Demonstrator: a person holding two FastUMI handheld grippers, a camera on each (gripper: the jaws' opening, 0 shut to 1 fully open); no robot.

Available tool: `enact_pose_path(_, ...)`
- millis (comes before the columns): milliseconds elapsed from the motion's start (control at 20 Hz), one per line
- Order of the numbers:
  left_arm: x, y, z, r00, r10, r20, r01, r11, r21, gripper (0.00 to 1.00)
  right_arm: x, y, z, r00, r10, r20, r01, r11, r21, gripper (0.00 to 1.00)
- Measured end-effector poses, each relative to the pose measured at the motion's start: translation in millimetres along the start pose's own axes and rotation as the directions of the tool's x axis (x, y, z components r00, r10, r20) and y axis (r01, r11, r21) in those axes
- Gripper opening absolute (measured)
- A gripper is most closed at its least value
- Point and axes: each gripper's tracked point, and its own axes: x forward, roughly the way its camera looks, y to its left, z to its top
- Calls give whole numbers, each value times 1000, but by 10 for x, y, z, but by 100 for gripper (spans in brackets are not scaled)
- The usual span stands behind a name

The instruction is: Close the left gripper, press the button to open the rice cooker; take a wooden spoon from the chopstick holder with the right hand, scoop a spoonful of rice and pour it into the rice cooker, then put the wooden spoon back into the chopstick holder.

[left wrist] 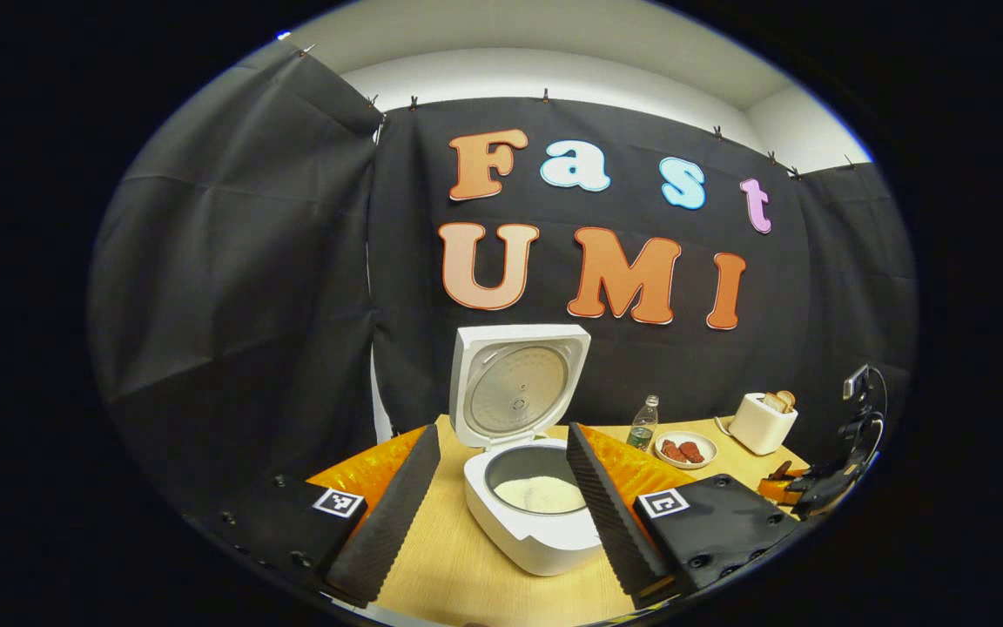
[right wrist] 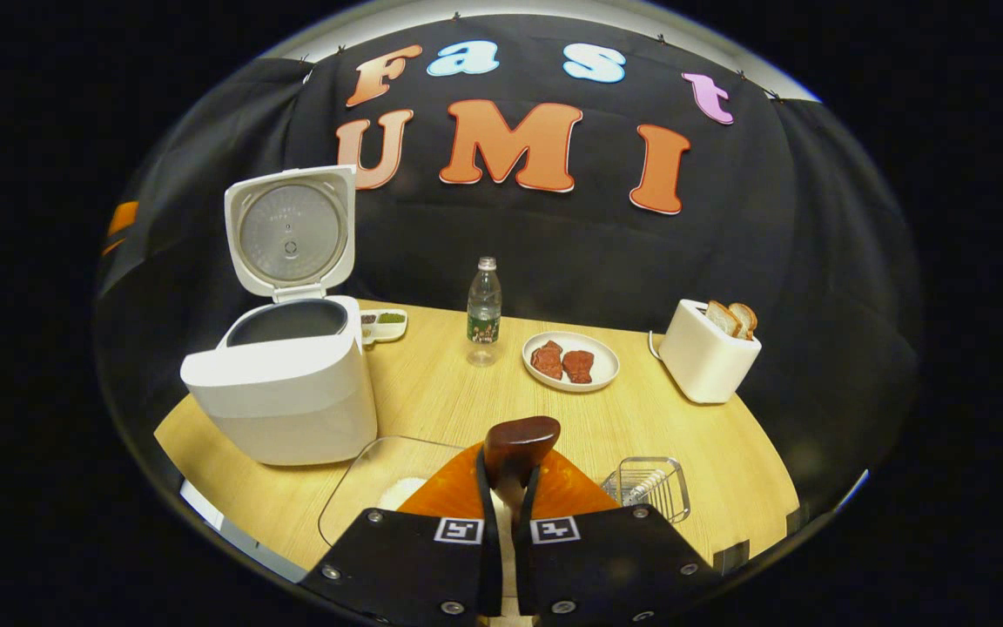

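Right hand-held gripper [right wrist: 508, 475] clamped on wooden spoon [right wrist: 519, 442], rice cooker [right wrist: 284, 383] left.

Black screwed tool [right wrist: 508, 488] housings, square markers

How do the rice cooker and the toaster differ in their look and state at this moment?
The rice cooker is the bigger of the two and stands at the table's left side; the toaster stands at its right. The rice cooker's lid is raised upright, with white rice in its pot, while the toaster has no lid and holds bread slices sticking out of its top. Both are white and rest on the wooden table.
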Motion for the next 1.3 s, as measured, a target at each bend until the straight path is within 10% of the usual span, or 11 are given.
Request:
enact_pose_path(550, 82, 114, -29, 1000, -26, -12, 26, 999, 23, 99, -35, 182, -216, 1000, 29, -10, -23, 922, 387, 6)
enact_pose_path(1300, 86, 101, -54, 1000, -22, -22, 22, 1000, 5, 99, 189, 301, -284, 992, 122, -18, -57, 580, 812, 5)
